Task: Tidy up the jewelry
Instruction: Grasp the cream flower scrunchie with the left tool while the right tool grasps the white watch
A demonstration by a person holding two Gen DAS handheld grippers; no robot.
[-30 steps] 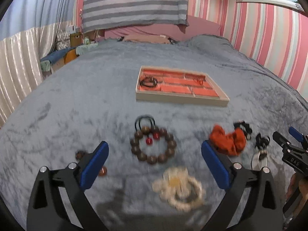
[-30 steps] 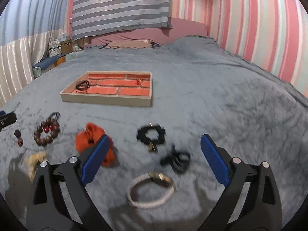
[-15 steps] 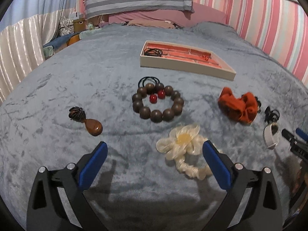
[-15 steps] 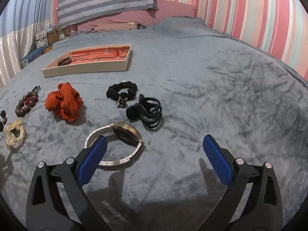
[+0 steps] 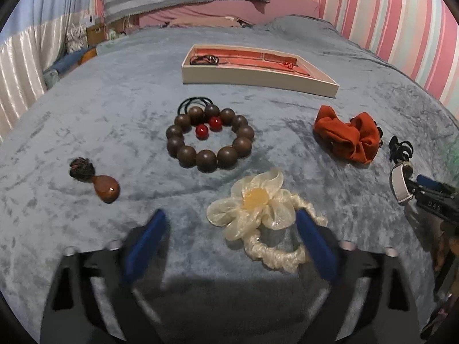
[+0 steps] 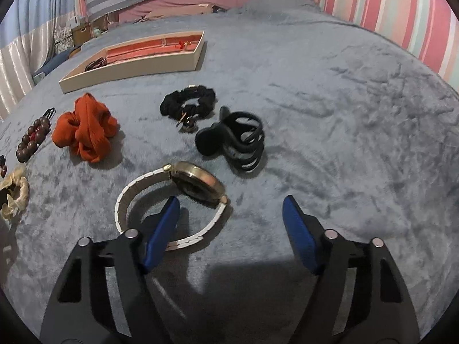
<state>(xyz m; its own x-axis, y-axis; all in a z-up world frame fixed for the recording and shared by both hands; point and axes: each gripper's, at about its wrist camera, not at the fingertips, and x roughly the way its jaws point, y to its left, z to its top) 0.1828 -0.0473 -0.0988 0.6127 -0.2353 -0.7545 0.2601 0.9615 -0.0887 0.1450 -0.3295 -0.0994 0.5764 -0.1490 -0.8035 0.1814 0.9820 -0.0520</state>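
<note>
In the left wrist view my left gripper [image 5: 231, 243] hangs low over the grey blanket. Its jaws are closing around a cream flower scrunchie [image 5: 258, 209]. The right pad meets the scrunchie's band; the left pad stands apart from it. In the right wrist view my right gripper [image 6: 231, 233] is closing over a white-strapped gold watch [image 6: 198, 183]. Its left finger is inside the strap loop and part of the strap lies between the jaws, not pinched. A cream tray with red lining [image 5: 258, 78] sits farther back, holding a few small pieces.
A wooden bead bracelet [image 5: 209, 140] with red beads and black hair ties, a brown pendant [image 5: 106, 189] and an orange scrunchie [image 5: 347, 137] lie on the blanket. A black scrunchie [image 6: 186, 103] and a black claw clip [image 6: 235, 137] lie beyond the watch.
Both grippers have sunk toward the blanket and tipped downward. Their jaws have narrowed. The flower scrunchie now lies between the left fingers, the watch strap at the right gripper's left finger.
</note>
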